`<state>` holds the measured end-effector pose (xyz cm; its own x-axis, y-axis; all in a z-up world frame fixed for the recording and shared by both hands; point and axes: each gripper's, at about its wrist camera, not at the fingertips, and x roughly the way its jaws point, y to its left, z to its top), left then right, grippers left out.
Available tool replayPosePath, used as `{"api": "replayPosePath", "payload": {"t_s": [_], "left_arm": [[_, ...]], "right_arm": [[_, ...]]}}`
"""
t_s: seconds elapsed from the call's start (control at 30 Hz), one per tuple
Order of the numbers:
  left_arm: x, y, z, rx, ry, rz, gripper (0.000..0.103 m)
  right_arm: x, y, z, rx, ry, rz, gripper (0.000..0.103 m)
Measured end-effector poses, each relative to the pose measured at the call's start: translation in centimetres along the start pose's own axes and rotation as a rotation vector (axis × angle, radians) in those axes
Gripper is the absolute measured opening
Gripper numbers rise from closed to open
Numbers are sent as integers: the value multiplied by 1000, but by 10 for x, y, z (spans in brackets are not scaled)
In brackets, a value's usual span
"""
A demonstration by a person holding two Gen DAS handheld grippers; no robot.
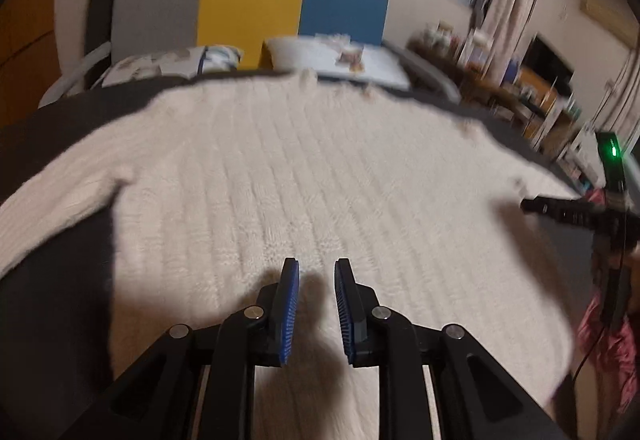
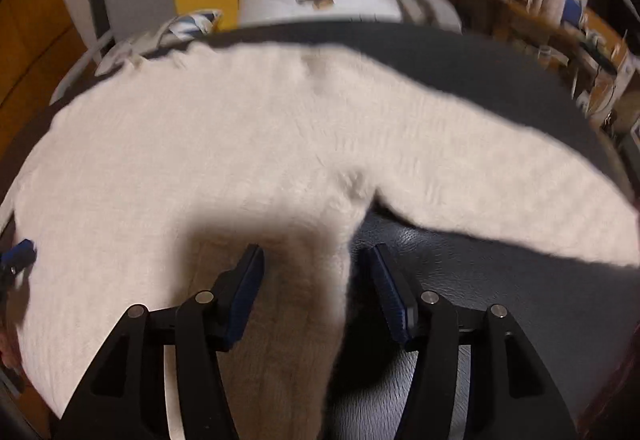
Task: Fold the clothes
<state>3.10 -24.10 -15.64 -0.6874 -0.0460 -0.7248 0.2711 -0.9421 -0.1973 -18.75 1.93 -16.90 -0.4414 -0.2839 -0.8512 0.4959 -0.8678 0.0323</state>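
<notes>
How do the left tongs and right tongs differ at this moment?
The left tongs show a narrow gap between their blue pads; the right tongs stand clearly wider. The left tongs hover over the middle of the cream sweater; the right tongs straddle its side edge below the sleeve, partly over the dark surface. Neither grips any fabric.

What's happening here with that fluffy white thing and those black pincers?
A person holds two black handheld grippers over a cream ribbed knit sweater spread flat on a dark leather surface, apparently to fold it. The left gripper hovers above the sweater's body, jaws slightly apart. The right gripper, open, straddles its side edge. Nothing is gripped.
</notes>
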Motion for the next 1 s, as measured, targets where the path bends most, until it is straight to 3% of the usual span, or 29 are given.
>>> {"api": "replayPosePath", "payload": {"t_s": [0.07,0.13,0.17,0.27,0.3,0.33,0.4,0.47,0.6,0.7,0.8,0.9,1.0], "left_arm": [[-13,2,-11,8,-26,16,19],[-10,10,-25,-3,13,37,19],[-5,15,-33,-19,45,53,19],[-11,26,-46,-58,4,25,19],[-13,29,-48,-68,4,15,19],[-14,31,-49,-78,4,8,19],[-16,33,-47,-97,10,1,19],[-20,36,-43,-135,12,-8,19],[-34,41,-37,-170,-69,5,19],[-24,49,-40,-193,-26,3,18],[-14,59,-41,-229,19,-11,18],[-17,69,-19,-228,-32,-25,18],[-6,79,20,-196,-88,-12,18]], "right_arm": [[-24,21,-9,-60,-44,94,58],[-33,41,-22,-97,-60,186,58],[-29,44,-29,-96,-40,176,58],[-1,33,-46,-19,58,101,57],[-1,20,-50,38,17,115,55],[-2,9,-52,92,-8,128,39],[-3,-6,-52,171,-5,147,30],[-6,-4,-49,161,11,155,32],[-16,29,-36,77,20,138,33],[-21,82,-26,-56,-27,177,35],[-5,124,-33,-155,-16,188,57],[7,150,-45,-242,-3,136,63],[6,154,-23,-237,-6,206,63]]}}
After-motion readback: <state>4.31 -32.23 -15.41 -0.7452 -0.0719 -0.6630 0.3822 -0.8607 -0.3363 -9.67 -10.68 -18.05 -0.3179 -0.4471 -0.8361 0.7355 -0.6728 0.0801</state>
